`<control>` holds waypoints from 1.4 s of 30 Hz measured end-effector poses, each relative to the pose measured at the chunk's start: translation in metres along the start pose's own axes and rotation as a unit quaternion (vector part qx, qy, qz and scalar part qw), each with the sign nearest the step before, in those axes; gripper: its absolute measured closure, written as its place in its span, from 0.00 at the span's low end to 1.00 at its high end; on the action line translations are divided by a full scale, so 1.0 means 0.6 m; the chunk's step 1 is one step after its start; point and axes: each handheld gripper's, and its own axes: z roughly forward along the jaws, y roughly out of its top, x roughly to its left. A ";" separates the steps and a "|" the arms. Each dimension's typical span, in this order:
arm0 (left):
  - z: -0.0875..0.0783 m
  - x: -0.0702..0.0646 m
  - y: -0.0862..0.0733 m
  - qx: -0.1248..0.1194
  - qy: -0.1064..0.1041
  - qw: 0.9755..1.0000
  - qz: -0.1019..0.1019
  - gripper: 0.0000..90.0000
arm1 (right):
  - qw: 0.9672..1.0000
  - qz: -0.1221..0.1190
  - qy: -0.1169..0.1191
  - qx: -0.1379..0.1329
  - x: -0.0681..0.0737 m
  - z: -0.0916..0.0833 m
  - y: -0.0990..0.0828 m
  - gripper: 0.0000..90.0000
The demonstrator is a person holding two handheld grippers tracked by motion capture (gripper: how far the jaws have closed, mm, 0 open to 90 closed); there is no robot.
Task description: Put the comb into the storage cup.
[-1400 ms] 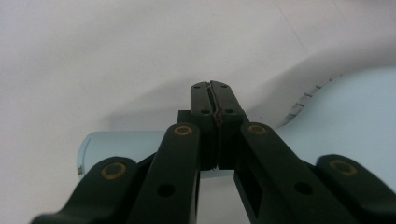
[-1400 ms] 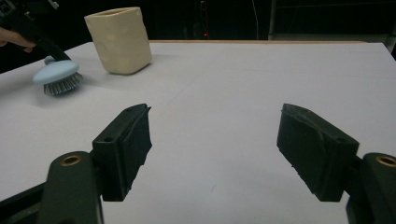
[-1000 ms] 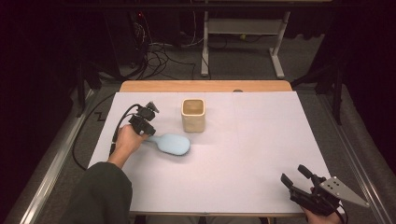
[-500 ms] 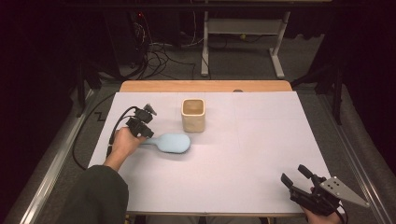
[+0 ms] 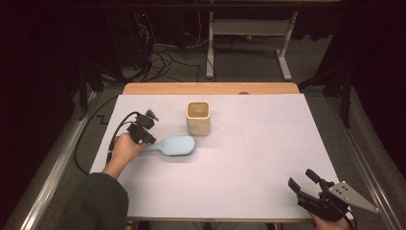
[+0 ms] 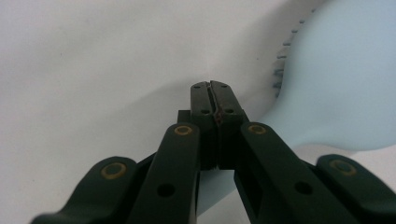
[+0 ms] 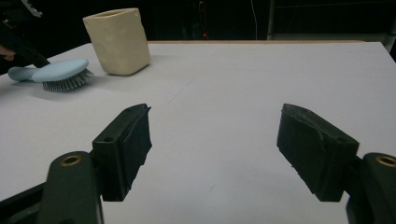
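Slightly shifted rightward, the hairbrush (image 5: 174,145) stays clamped by the left gripper (image 5: 143,136), forearm angled inward.

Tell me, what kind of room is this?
Probably a lab or workshop for recording: a table covered in white, tangled cables on the floor behind, and metal stand legs. A blue hairbrush and cream cup sit out.

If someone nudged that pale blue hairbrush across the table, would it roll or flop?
The hairbrush looks like rigid plastic, so it probably stays stiff. It lies bristles down, flat back up, so it likely slides or drags, not rolls. It seems light.
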 end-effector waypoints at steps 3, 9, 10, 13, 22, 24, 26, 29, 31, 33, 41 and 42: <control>-0.001 -0.001 -0.005 0.000 -0.001 1.000 0.005 0.99 | 1.000 0.000 0.000 0.000 0.000 0.000 0.000 0.29; -0.003 -0.006 -0.010 0.000 -0.002 1.000 0.012 0.99 | 1.000 -0.001 -0.001 0.000 0.001 0.000 0.000 0.29; -0.003 -0.007 -0.011 -0.001 -0.002 1.000 0.013 0.99 | 1.000 -0.002 -0.002 0.001 0.001 0.000 0.000 0.29; -0.004 -0.010 -0.012 0.000 -0.003 1.000 0.017 0.99 | 1.000 -0.002 -0.002 0.001 0.001 0.000 0.000 0.29; -0.007 -0.016 -0.018 -0.001 -0.009 1.000 0.021 0.99 | 1.000 -0.001 -0.001 0.000 0.001 0.000 0.000 0.29; -0.008 -0.016 -0.020 0.000 -0.011 1.000 0.023 0.99 | 1.000 -0.001 -0.001 0.000 0.001 0.000 0.000 0.29; -0.008 -0.017 -0.022 -0.002 -0.012 1.000 0.023 0.99 | 1.000 -0.001 -0.001 0.000 0.001 0.000 0.000 0.29; -0.009 -0.019 -0.025 -0.002 -0.013 1.000 0.024 0.99 | 1.000 -0.001 -0.001 0.000 0.001 0.000 0.000 0.29; -0.010 -0.022 -0.027 -0.001 -0.014 1.000 0.026 0.99 | 1.000 -0.001 -0.002 0.000 0.001 0.000 0.000 0.29; -0.011 -0.023 -0.029 -0.002 -0.014 0.999 0.030 0.99 | 1.000 -0.001 -0.002 0.001 0.001 0.000 0.000 0.29; -0.013 -0.024 -0.044 -0.007 -0.026 0.999 0.025 0.99 | 1.000 -0.001 -0.001 0.000 0.000 0.000 0.000 0.29; -0.014 -0.024 -0.045 -0.007 -0.027 0.999 0.027 0.99 | 1.000 -0.001 -0.001 0.000 0.000 0.000 0.000 0.29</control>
